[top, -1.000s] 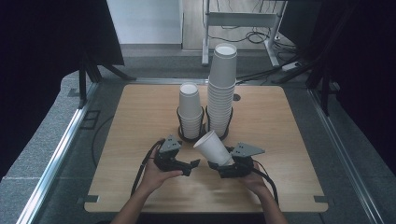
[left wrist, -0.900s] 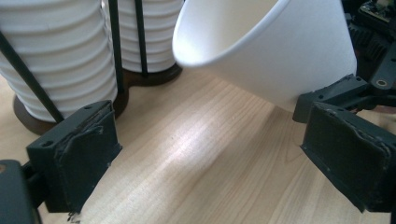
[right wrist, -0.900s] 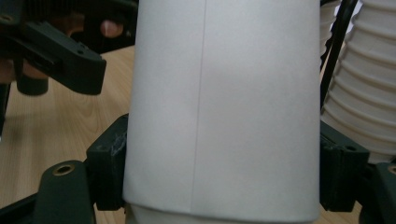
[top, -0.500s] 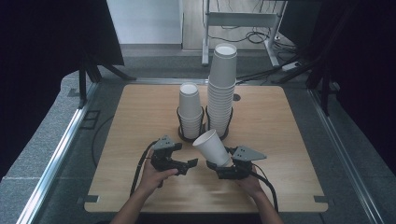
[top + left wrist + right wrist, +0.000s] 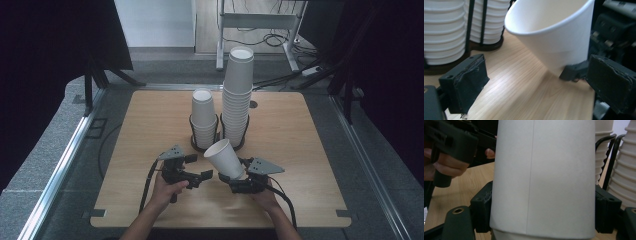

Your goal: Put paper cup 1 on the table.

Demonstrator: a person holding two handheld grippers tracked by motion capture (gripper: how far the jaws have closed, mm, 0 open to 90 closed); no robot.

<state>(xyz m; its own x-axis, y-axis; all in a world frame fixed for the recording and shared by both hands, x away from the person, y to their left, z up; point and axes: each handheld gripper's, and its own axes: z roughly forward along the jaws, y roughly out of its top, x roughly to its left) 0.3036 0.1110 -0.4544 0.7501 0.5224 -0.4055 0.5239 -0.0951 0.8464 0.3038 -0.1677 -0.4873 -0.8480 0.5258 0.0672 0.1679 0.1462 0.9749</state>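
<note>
One paper cup (image 5: pixel 226 159) sits tipped between the right gripper's (image 5: pixel 235 184) pinching fingers, just beside the left gripper's (image 5: pixel 204 176) spread, empty fingers that have just been opening, so a hard squeeze could crush it or a bump could knock it onto the bench (image 5: pixel 300 150).

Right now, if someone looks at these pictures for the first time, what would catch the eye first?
First, the single white paper cup, tilted with its mouth up and to the left, clamped near its base by the right gripper at the table's near middle. Behind it stand two cup stacks in black wire holders: a tall stack and, left of it, a short stack. The left gripper waits open beside the cup, holding nothing.
</note>
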